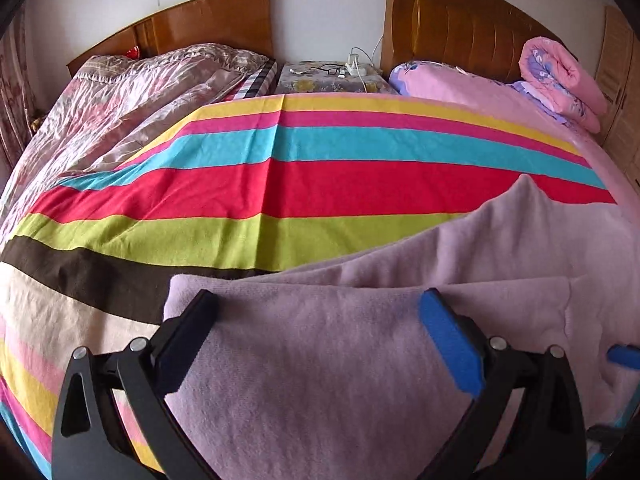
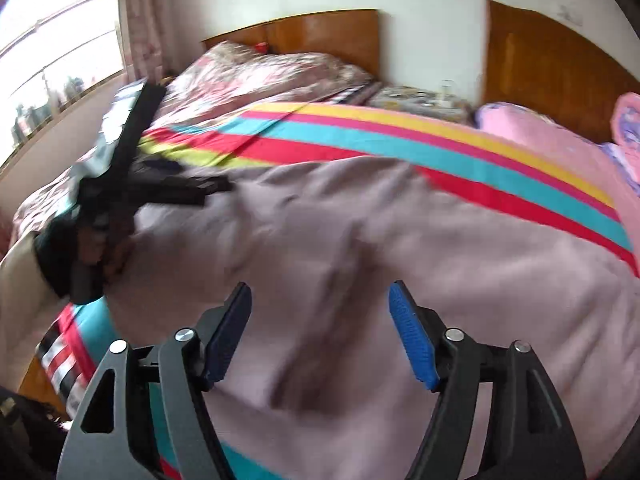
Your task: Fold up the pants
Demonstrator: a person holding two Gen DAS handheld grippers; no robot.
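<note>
Soft fuzzy mauve pants, folded, on striped bedsheet. Left gripper fingers released; right gripper fingers released, nothing between. Satin quilt far left.

Mauve fleece pants lie on a multicoloured striped cotton sheet spread over the bed. Behind the sheet: floral quilt left, cloth-covered nightstand centre, rolled pink duvet right, wooden headboards rearmost.
</note>
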